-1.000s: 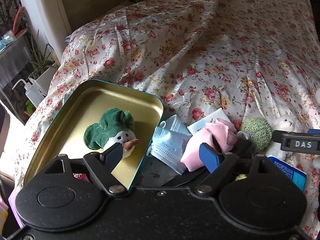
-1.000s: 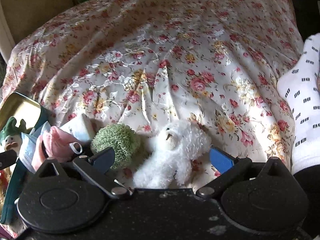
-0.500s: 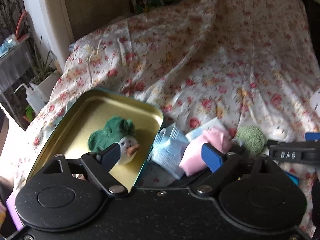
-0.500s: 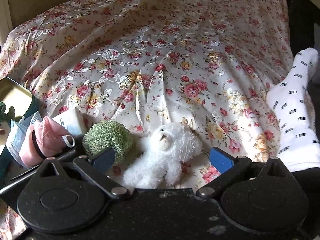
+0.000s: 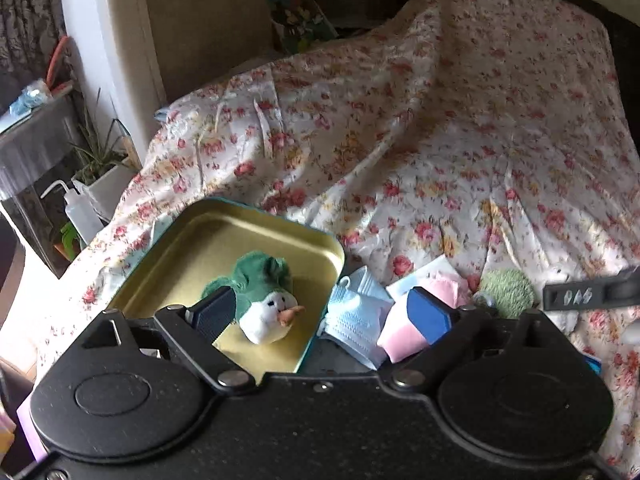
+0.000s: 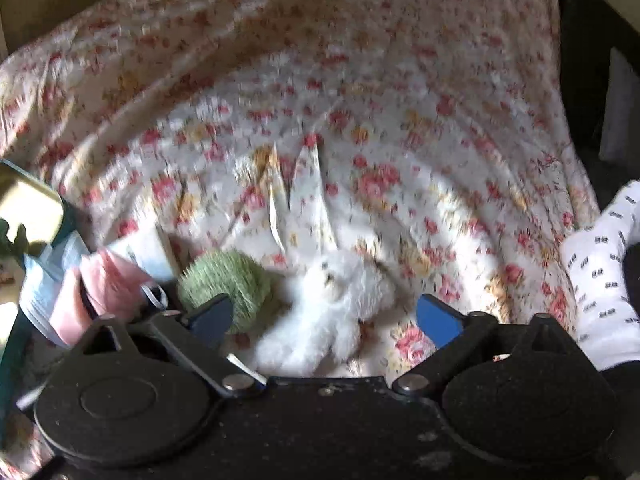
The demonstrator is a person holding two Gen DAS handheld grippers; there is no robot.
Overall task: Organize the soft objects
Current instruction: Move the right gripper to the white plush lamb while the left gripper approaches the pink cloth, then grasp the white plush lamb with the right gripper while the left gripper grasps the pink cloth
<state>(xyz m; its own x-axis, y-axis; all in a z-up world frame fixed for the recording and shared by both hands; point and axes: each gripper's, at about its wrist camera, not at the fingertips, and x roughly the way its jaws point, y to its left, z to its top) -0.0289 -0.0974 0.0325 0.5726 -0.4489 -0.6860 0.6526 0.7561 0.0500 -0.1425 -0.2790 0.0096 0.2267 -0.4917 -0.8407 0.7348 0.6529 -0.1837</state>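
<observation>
A green-capped plush [image 5: 266, 300] with a white face and orange nose lies in the open gold tin [image 5: 200, 240]. My left gripper [image 5: 320, 314] hovers open above the tin's right edge, its left finger beside the plush and gripping nothing. Blue face masks [image 5: 356, 316] and a pink mask [image 5: 400, 336] lie just right of the tin. A fuzzy green ball [image 6: 224, 280] and a white plush animal [image 6: 340, 292] rest on the floral sheet. My right gripper [image 6: 324, 315] hangs over the white plush, jaws closing, pads clear of it.
The floral sheet [image 5: 440, 140] covers the whole bed, with folds at the back. A white flat pack [image 5: 432, 268] lies behind the pink mask. A person's patterned white sock [image 6: 600, 280] is at the right. A squeeze bottle [image 5: 82, 212] and a potted plant stand off the left edge.
The left jaws have spread wider, and the left finger has come off the green-capped plush. Both grippers have risen and tipped up a little. The right jaws have narrowed slightly.
</observation>
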